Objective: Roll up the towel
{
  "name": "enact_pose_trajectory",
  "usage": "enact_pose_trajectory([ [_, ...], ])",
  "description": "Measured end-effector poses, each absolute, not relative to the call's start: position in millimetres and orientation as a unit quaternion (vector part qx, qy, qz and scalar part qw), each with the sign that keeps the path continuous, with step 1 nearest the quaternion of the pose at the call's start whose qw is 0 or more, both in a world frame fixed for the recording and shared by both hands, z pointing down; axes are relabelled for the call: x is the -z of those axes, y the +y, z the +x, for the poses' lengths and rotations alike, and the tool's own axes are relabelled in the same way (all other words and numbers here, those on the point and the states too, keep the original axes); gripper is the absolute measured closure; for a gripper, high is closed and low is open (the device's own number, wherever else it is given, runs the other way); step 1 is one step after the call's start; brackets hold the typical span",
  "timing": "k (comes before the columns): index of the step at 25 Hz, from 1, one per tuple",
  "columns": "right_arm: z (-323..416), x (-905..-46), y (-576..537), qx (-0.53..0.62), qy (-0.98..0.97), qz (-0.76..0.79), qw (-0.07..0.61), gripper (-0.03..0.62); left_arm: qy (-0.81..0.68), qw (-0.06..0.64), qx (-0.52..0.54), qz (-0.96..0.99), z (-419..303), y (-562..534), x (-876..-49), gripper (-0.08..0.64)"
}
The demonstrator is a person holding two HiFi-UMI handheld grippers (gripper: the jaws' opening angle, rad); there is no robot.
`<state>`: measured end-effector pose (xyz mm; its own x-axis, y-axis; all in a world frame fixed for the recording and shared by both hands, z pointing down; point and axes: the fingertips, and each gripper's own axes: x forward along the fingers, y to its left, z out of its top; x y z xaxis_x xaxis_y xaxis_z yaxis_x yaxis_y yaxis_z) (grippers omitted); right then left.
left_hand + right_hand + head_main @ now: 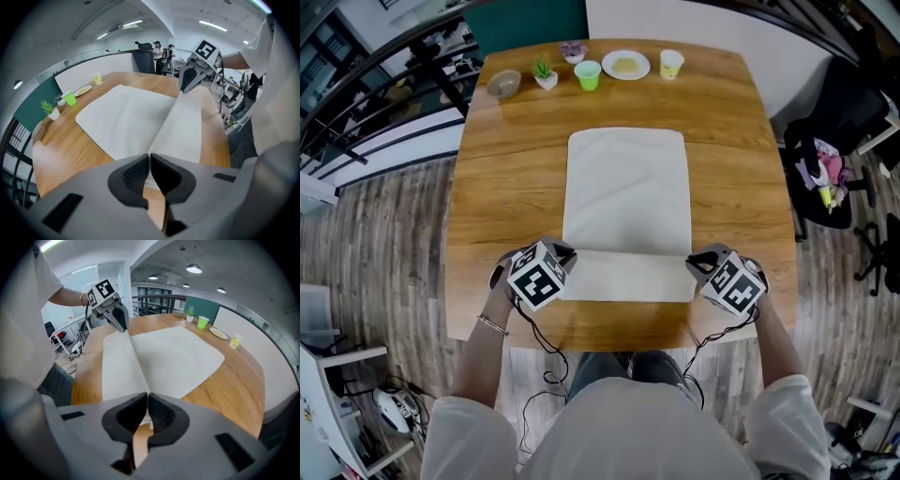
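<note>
A white towel (626,192) lies lengthwise on the wooden table (506,178). Its near end is folded over into a flat strip (628,277) lying on top. My left gripper (565,255) is shut on the left corner of that strip, and my right gripper (694,264) is shut on the right corner. In the left gripper view the closed jaws pinch the towel's edge (149,157), with the right gripper (183,86) at the other end of the fold. In the right gripper view the closed jaws hold the towel (173,357), and the left gripper (123,324) shows across the fold.
Along the table's far edge stand a bowl (503,83), two small potted plants (545,74) (574,51), a green cup (588,75), a plate (625,65) and a yellow cup (672,64). A black chair (830,178) with things on it stands to the right.
</note>
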<state>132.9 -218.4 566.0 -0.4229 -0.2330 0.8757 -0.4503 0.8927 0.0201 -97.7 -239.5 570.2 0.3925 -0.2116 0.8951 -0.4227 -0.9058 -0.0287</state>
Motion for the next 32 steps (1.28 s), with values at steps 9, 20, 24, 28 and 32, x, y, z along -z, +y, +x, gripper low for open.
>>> enact_pose_trajectory([
  [9,130.9,-590.7,-237.1,-0.123,-0.831,0.219,0.496,0.574,-0.211,0.139,-0.512,0.821,-102.0,-252.9,-594.4,0.536],
  [20,144.6,-566.9,-248.7,-0.116,-0.835,0.281,0.459,0.458,-0.254,0.146,-0.469,0.833,-124.8,-263.8,-569.8,0.385],
  [24,136.3,-556.1,-211.1,-0.114,-0.848,0.236,0.46,0.423,-0.208,0.113,-0.479,0.845,-114.1,-222.1,-549.6,0.35],
  [28,119.6,-563.1,-162.9,-0.107,-0.852,0.169,0.485,0.423,-0.107,0.073,-0.524,0.842,-89.3,-162.2,-561.1,0.35],
  [32,106.8,-577.6,-134.8,-0.077,-0.844,0.125,0.515,0.425,-0.071,0.039,-0.563,0.822,-82.5,-137.7,-585.9,0.355],
])
